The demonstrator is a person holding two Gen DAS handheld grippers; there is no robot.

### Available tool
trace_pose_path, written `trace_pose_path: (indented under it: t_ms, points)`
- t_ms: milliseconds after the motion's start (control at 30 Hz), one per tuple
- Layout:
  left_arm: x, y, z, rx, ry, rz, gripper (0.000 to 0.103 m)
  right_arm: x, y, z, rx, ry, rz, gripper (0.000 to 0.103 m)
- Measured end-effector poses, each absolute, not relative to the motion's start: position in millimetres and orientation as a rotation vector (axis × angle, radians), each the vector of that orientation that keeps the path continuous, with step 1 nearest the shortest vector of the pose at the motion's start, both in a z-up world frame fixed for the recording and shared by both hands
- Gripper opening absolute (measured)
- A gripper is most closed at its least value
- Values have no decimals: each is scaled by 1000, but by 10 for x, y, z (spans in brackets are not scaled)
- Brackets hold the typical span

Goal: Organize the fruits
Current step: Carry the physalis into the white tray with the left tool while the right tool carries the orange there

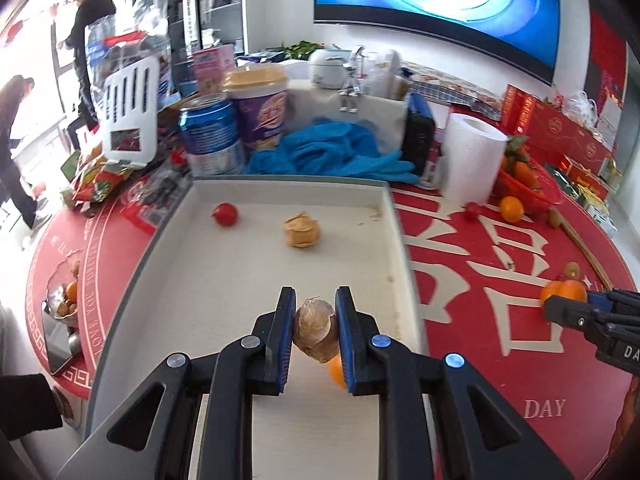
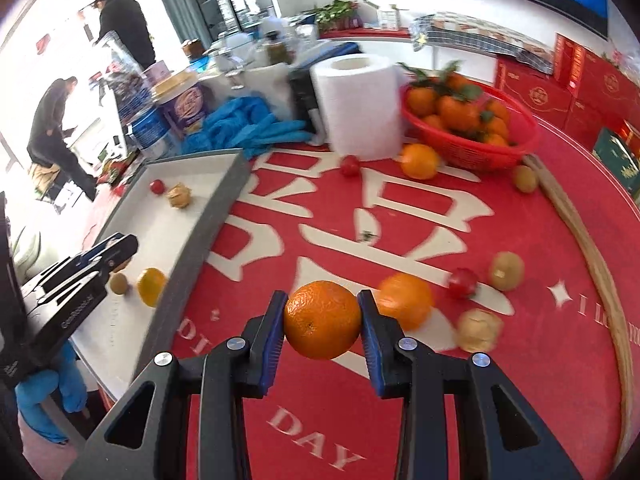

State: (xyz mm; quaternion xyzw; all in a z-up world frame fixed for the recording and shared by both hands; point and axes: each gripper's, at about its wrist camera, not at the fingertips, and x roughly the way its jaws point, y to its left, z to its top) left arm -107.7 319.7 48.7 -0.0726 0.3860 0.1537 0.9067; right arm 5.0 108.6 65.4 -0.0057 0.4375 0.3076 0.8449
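Left wrist view: my left hand-held gripper [image 1: 314, 330] is clamped on a papery husk fruit [image 1: 315, 330], carried above the grey tray [image 1: 394, 216], evidently for sorting beside the cherry tomato [image 1: 225, 213] and second husk fruit [image 1: 302, 231] lying there.

Right wrist view: my right hand-held gripper [image 2: 322, 320] grips an orange [image 2: 323, 319] across its middle, above the red tabletop [image 2: 540, 360], right of the tray. I judge it is tray-bound; loose fruit remains scattered.

Right gripper [image 2: 322, 322] clamped on an orange [image 2: 322, 319] above red tablecloth [image 2: 520, 380], grey tray [image 2: 208, 236] at left, red basket [image 2: 472, 152] of oranges behind
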Motion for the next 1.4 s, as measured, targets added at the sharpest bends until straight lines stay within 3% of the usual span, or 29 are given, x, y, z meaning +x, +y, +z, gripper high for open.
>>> trace_pose_path:
  t_ms: [933, 1400]
  points:
    - [-1173, 3867, 309, -189, 824, 442, 22, 127, 2749, 716, -169, 916, 849, 37]
    - [-1166, 3842, 299, -126, 822, 400, 22, -33, 2846, 542, -281, 950, 824, 36]
